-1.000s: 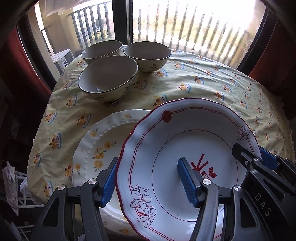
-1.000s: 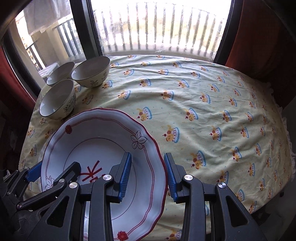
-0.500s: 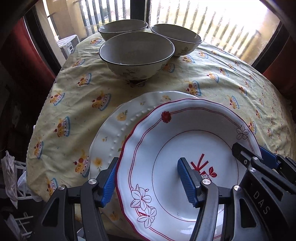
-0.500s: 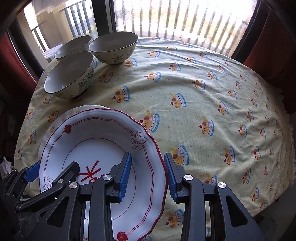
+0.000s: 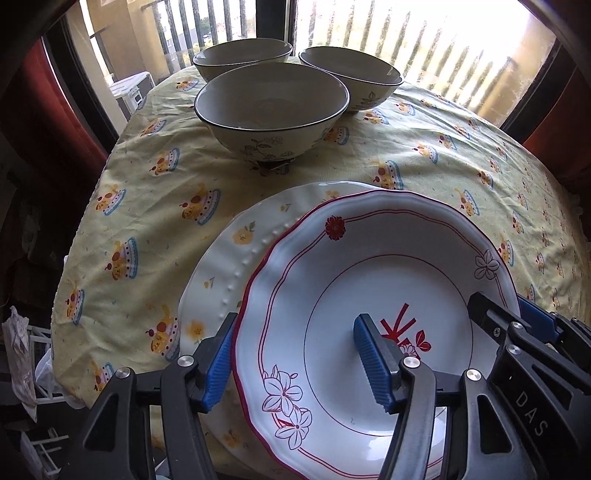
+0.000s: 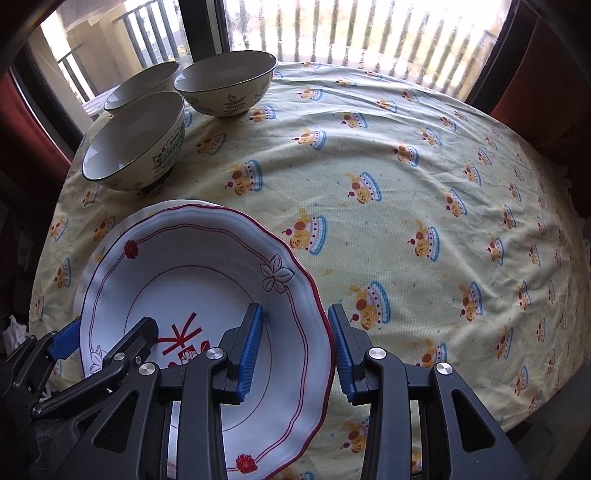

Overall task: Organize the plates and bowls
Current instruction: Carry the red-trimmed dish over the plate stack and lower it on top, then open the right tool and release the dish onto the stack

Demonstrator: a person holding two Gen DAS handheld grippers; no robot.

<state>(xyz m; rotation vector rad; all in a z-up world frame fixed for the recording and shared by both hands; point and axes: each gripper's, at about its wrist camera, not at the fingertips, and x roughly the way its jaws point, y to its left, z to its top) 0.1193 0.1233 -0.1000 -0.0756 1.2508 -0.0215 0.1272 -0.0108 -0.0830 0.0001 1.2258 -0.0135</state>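
Note:
A white plate with red trim and flowers (image 5: 369, 280) is held by both grippers. My left gripper (image 5: 295, 360) is shut on its left rim. My right gripper (image 6: 295, 347) is shut on its right rim (image 6: 317, 332). The plate hangs just above a white plate with yellow flowers (image 5: 236, 251) that lies on the table and shows only as a sliver in the right wrist view (image 6: 177, 204). Three cream bowls stand beyond: a near one (image 5: 271, 110), a back left one (image 5: 242, 57), a back right one (image 5: 351, 75).
The table wears a yellow cloth with a cupcake print (image 6: 406, 206). Its left edge (image 5: 92, 206) drops off close to the plates. A window with railings (image 6: 332, 33) and red curtains (image 6: 546, 85) stand behind the table.
Both grippers have moved forward and down with the red-trimmed plate, so the bowls are nearer. The plate now covers more of the yellow-flowered plate.

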